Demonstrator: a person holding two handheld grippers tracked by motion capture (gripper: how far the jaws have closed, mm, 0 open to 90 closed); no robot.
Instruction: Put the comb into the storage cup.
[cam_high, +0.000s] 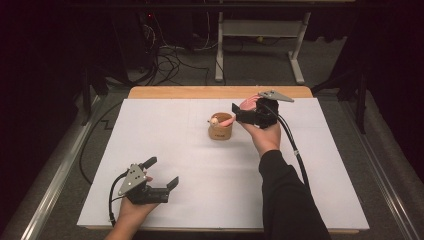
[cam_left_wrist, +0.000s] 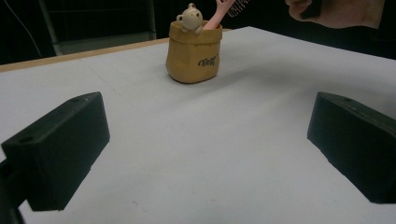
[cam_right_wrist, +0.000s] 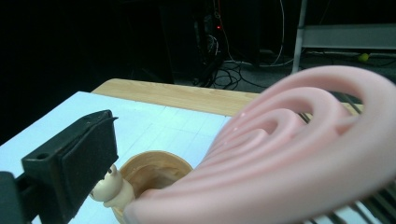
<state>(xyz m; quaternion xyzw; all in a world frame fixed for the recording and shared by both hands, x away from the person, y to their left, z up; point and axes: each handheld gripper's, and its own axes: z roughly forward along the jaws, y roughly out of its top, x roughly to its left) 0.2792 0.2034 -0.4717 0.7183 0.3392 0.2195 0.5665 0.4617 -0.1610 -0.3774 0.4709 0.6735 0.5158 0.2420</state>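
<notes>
- Risk of tipping: pink hairbrush (cam_right_wrist: 299, 154), leaning handle-down in tan cup (cam_left_wrist: 194, 53) between spread right gripper (cam_high: 248, 113) fingers, top-heavy; any brush from a jaw could topple it.
- Smooth looped plastic; glossy bag-shaped cup with bear figure.
- Left gripper (cam_high: 162, 173) fingers spread wide, nothing between.

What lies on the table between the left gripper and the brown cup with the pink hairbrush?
Nothing: in the left gripper view, bare white table runs from the left gripper to the brown cup holding the pink hairbrush.
</notes>
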